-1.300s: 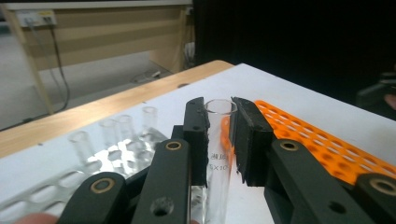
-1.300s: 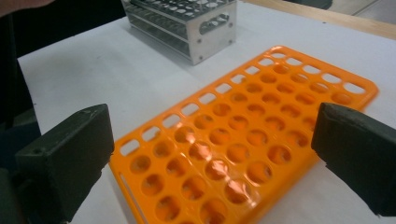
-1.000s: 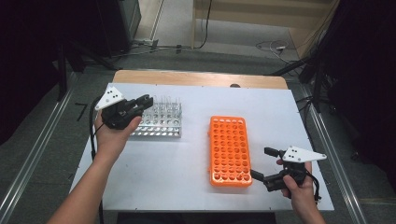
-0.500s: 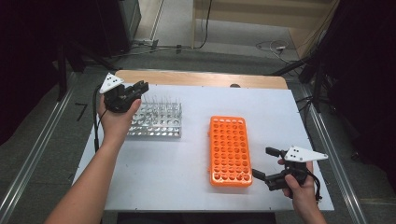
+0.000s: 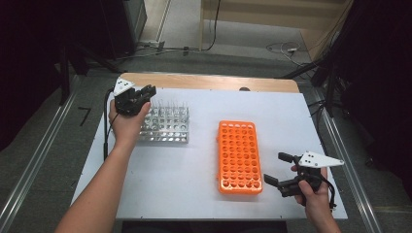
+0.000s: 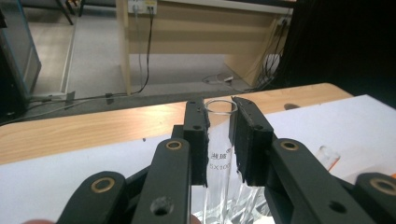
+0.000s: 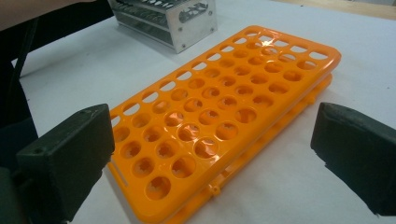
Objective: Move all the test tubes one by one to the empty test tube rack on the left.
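While pinched upright, glass tube (image 6: pixel 219 154) between left claw (image 6: pixel 219 140) jaws

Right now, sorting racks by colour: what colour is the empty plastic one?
Orange rack, clearest in the right gripper view.

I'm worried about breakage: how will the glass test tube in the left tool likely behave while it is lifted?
The test tube looks like thin clear glass, so probably fragile and slippery. The left tool pinches it near the rim, so it may swing. Laid on the table, it would likely roll.
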`<act>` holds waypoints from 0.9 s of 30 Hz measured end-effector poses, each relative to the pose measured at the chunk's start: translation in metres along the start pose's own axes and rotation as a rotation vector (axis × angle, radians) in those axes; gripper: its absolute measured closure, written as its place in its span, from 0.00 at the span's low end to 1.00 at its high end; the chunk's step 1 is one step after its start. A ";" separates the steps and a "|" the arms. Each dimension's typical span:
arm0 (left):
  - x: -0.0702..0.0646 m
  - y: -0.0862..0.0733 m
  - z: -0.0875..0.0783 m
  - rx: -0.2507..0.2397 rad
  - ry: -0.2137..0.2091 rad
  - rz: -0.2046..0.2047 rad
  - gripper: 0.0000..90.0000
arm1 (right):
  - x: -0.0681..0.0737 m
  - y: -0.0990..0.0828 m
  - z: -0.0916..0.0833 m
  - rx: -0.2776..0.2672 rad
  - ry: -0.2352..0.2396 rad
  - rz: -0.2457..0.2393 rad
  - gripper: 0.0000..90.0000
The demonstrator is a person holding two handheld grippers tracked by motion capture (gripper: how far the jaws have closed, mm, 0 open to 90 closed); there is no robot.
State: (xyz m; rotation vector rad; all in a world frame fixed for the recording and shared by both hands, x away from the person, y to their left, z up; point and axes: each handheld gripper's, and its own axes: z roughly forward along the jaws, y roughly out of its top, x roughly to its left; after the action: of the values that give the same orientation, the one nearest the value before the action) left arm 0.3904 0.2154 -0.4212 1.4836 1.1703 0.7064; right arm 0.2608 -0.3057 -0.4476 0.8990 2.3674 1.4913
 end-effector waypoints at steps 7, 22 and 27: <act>0.000 -0.009 0.004 0.037 0.003 0.002 0.85 | -0.002 -0.001 0.000 -0.005 0.003 0.010 0.00; 0.000 -0.016 0.006 0.099 0.012 0.003 0.83 | -0.001 0.000 0.001 -0.001 0.004 0.007 0.00; 0.001 -0.016 0.005 0.129 0.030 0.006 0.75 | -0.002 -0.001 0.001 0.002 0.004 0.009 0.00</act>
State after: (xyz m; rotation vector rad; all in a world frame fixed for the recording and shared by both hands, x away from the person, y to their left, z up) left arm 0.3904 0.2131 -0.4382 1.5890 1.2540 0.6697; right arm 0.2625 -0.3058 -0.4492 0.9095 2.3711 1.4963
